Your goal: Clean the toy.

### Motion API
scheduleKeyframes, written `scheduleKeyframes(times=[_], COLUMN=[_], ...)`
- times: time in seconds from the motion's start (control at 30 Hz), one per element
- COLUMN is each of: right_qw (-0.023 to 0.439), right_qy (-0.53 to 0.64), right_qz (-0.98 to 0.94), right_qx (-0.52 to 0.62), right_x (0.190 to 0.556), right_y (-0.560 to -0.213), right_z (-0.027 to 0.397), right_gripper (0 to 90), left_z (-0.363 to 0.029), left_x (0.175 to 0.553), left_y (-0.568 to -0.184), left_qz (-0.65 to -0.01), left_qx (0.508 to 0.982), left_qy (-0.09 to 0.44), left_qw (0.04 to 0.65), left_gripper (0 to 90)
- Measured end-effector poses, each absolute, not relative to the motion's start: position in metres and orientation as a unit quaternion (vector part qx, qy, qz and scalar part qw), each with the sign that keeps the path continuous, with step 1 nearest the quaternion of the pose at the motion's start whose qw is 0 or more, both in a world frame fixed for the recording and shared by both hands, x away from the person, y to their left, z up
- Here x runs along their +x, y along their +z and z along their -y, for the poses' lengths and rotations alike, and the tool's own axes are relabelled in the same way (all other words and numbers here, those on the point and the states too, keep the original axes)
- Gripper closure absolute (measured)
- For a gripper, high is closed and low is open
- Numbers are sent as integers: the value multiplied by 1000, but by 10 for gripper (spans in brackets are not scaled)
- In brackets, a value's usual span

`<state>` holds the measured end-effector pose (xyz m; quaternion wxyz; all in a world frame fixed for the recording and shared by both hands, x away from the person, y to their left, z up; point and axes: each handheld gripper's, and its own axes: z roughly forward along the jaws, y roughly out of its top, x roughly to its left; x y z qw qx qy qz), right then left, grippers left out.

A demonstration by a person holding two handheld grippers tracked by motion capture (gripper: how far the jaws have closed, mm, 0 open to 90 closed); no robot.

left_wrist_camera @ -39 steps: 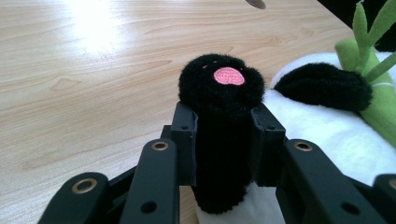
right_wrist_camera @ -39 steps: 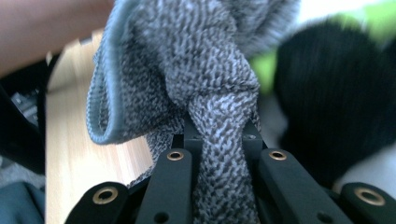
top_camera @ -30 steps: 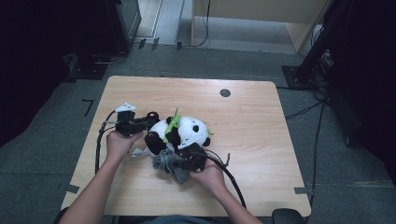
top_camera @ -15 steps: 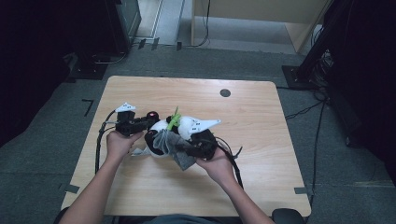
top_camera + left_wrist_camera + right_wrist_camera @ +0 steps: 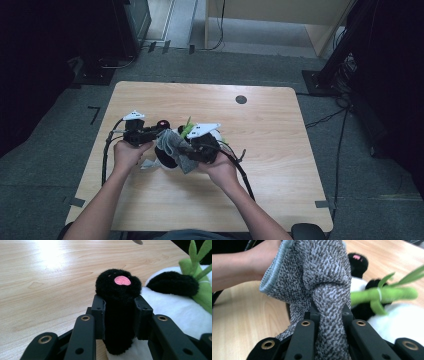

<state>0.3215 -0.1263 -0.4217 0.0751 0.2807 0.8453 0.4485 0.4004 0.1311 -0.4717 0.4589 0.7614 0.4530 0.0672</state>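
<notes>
From above, the panda lies on the near-left part of the counter, between the two hands, its long axis running roughly across the counter from left to right. It is a black-and-white plush with a green bamboo sprig sticking up and away from the person. The grey sock drapes over its middle. The left claw reaches in from the left, the right claw from the right; both are close against the toy.

In the left gripper view, the left claw pinches a black paw, one pad on each side. The paw stands upright between the jaws, its long axis pointing up and away from the camera, with a pink patch on its tip. White belly fur spreads to the right, a second black limb lies across it, and the bamboo sits beyond.

In the right gripper view, the right claw is pressed tight on a bunched fold of the sock, a speckled grey knit with a pale ribbed cuff hanging open at the upper left. Behind it lie the pink-tipped paw, the bamboo running sideways, and white fur.
</notes>
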Motion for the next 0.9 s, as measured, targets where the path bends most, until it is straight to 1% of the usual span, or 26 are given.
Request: scheduleKeyframes(times=[0.1, 0.2, 0.3, 0.5, 0.67, 0.77, 0.9], right_qw=[68, 56, 39, 25, 25, 16, 19], right_qy=[448, 423, 417, 401, 367, 362, 385], right_qz=[-845, -857, -855, -860, -872, -873, -869], right_qx=[283, 291, 306, 315, 322, 325, 310], right_x=[316, 312, 312, 313, 315, 315, 310], right_y=[-431, -446, -462, -478, -489, -485, -459], right_z=[133, 141, 149, 152, 153, 156, 157], right_gripper=[808, 808, 809, 809, 808, 807, 807], left_z=[-130, -131, -131, -132, -133, -134, -136], left_x=[400, 402, 401, 401, 401, 401, 403], left_y=[-471, -473, -473, -473, -473, -472, -473], left_qz=[-449, -457, -452, -455, -456, -461, -469], left_qx=[767, 762, 764, 760, 754, 750, 744], left_qy=[76, 69, 70, 67, 62, 60, 50], left_qw=[452, 454, 456, 460, 468, 469, 473], left_gripper=[683, 684, 684, 684, 682, 682, 682])
